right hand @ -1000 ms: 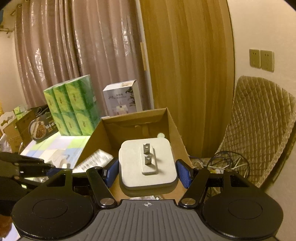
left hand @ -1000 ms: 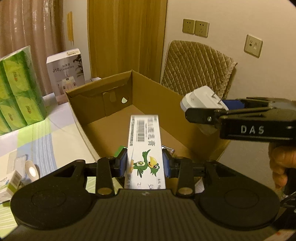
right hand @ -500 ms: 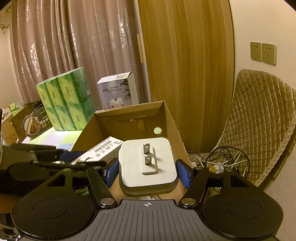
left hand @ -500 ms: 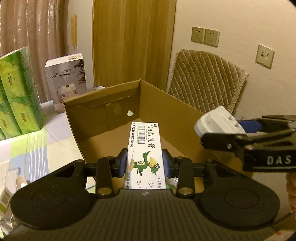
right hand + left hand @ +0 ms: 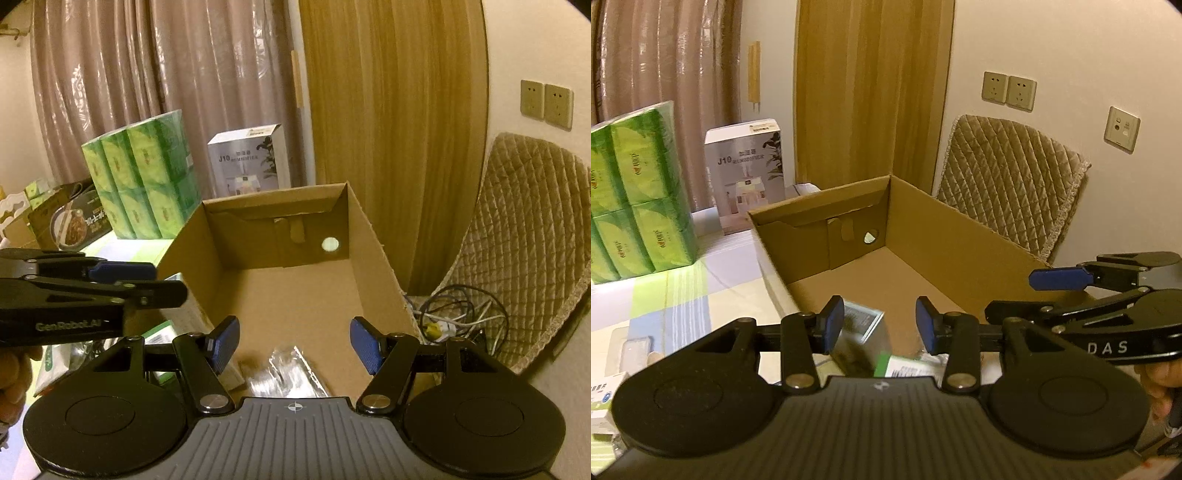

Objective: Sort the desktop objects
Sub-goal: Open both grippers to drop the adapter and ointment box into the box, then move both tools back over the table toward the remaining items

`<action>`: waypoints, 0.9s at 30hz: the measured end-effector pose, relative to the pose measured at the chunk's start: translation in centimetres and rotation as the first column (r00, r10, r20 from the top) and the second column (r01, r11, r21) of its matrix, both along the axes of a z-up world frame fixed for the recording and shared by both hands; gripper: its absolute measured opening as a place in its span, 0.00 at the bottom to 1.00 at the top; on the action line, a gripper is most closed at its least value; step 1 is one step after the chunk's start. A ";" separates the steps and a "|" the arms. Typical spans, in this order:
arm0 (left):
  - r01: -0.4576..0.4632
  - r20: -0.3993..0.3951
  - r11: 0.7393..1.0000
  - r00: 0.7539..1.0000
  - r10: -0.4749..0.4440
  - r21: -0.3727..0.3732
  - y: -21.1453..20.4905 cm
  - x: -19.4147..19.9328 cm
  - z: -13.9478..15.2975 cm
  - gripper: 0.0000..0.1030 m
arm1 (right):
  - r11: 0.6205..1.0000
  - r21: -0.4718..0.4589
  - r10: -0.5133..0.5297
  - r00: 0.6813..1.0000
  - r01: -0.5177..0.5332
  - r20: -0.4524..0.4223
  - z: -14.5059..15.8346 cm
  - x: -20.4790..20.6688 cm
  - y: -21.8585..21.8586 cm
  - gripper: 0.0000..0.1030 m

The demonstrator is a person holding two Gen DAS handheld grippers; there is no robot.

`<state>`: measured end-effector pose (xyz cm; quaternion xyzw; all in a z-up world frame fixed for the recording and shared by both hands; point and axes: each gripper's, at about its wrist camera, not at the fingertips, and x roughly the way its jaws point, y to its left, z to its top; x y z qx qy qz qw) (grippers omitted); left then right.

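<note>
An open cardboard box (image 5: 942,236) (image 5: 373,266) lies in front of both grippers. My left gripper (image 5: 879,325) is open over its near end. A blurred white ointment box (image 5: 857,334) is tumbling just below its pads. A green and white carton (image 5: 905,367) lies lower in the box. My right gripper (image 5: 294,343) is open and holds nothing. A shiny foil packet (image 5: 291,373) lies on the box floor beneath it. The white plug adapter is out of sight. Each gripper shows in the other's view: the right gripper (image 5: 1015,293) and the left gripper (image 5: 162,282).
Green tissue packs (image 5: 635,206) and a white humidifier box (image 5: 746,173) stand on the checked tablecloth left of the box. Small cartons (image 5: 605,391) lie near the left edge. A quilted chair (image 5: 1008,177) and tangled cables (image 5: 454,317) are to the right.
Both grippers have opened. The left one let go of the ointment box, which is falling into the cardboard box. The plug adapter has left the right gripper's jaws.
</note>
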<state>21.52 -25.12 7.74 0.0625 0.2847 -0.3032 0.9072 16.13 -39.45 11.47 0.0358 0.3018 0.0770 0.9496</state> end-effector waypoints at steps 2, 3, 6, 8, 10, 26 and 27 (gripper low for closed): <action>-0.003 0.001 1.000 1.000 0.003 -0.001 0.5 -0.2 0.1 0.38 | 1.000 -0.002 -0.005 1.000 0.005 0.006 0.1 -0.1 0.1 0.62; -0.005 0.003 1.000 1.000 0.005 -0.001 0.7 -0.4 0.2 0.38 | 1.000 -0.002 -0.009 1.000 0.009 0.007 0.1 -0.1 0.1 0.62; -0.014 0.004 1.000 1.000 0.014 -0.001 1.4 -0.7 0.5 0.40 | 1.000 0.005 -0.017 1.000 0.017 0.007 0.1 -0.2 0.0 0.63; -0.017 0.003 1.000 1.000 0.017 -0.001 1.8 -1.0 0.6 0.40 | 1.000 0.007 -0.018 1.000 0.018 0.007 0.2 -0.3 0.0 0.63; -0.018 0.006 1.000 1.000 0.018 0.001 2.1 -1.3 0.7 0.40 | 1.000 0.006 -0.016 1.000 0.016 0.009 0.3 -0.4 0.2 0.65; -0.064 0.038 0.998 0.997 0.062 0.027 6.8 -4.1 2.7 0.45 | 1.000 0.017 0.003 0.999 -0.004 0.050 1.4 -1.7 2.6 0.82; -0.068 0.039 0.997 0.997 0.067 0.031 7.1 -4.3 2.8 0.45 | 1.000 0.021 0.006 0.999 -0.007 0.052 1.4 -1.8 2.8 0.82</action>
